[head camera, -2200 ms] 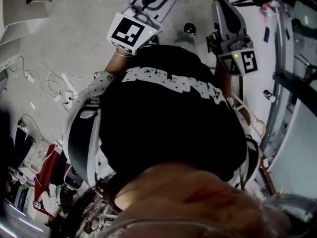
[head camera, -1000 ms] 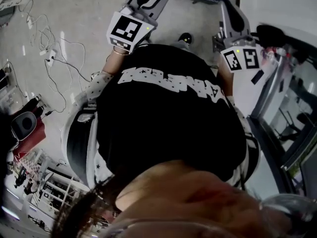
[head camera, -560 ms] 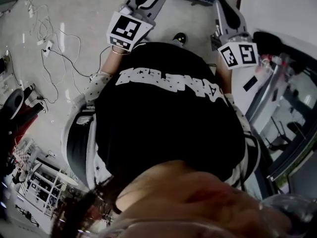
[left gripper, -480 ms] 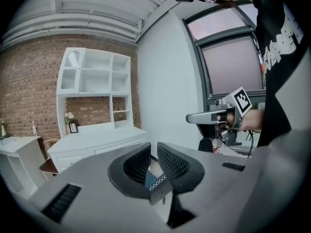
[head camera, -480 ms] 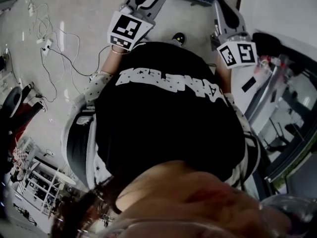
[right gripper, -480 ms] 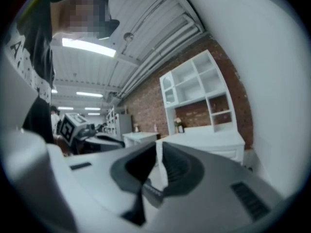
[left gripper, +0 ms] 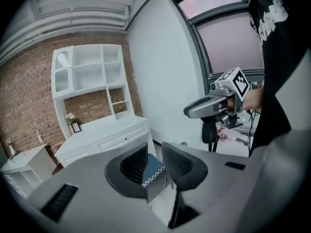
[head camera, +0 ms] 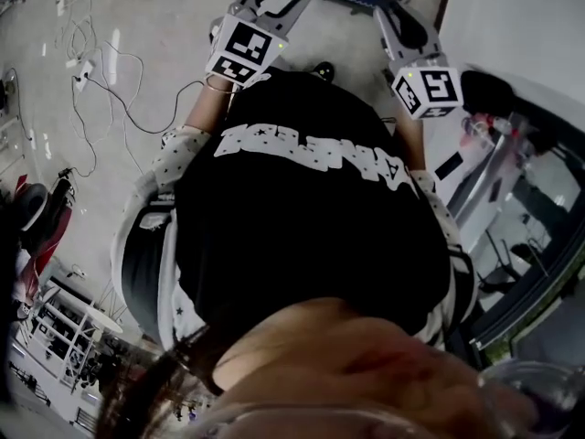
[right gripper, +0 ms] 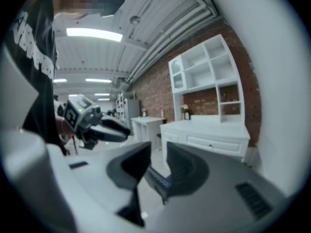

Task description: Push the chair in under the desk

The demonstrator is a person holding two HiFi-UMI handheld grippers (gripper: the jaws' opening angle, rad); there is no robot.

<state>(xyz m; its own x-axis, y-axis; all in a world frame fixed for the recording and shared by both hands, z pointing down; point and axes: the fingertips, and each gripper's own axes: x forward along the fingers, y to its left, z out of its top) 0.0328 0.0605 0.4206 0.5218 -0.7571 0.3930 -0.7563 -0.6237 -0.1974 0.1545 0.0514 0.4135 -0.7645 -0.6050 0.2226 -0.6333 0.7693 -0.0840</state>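
L gripper & R gripper: jaws just been opening, now part apart, each straddling blue chair back top edge, no clamp. White desk at 11 o'clock, beyond the chair back. Push prob. done, letting go; seat under desk not visible.

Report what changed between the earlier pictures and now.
The left gripper and the right gripper have both just been opening their jaws. These now stand apart with the blue fabric chair edge with white zigzag trim between them, apparently not gripped. In the head view both shifted up the picture, toward that edge. They still flank it side by side.
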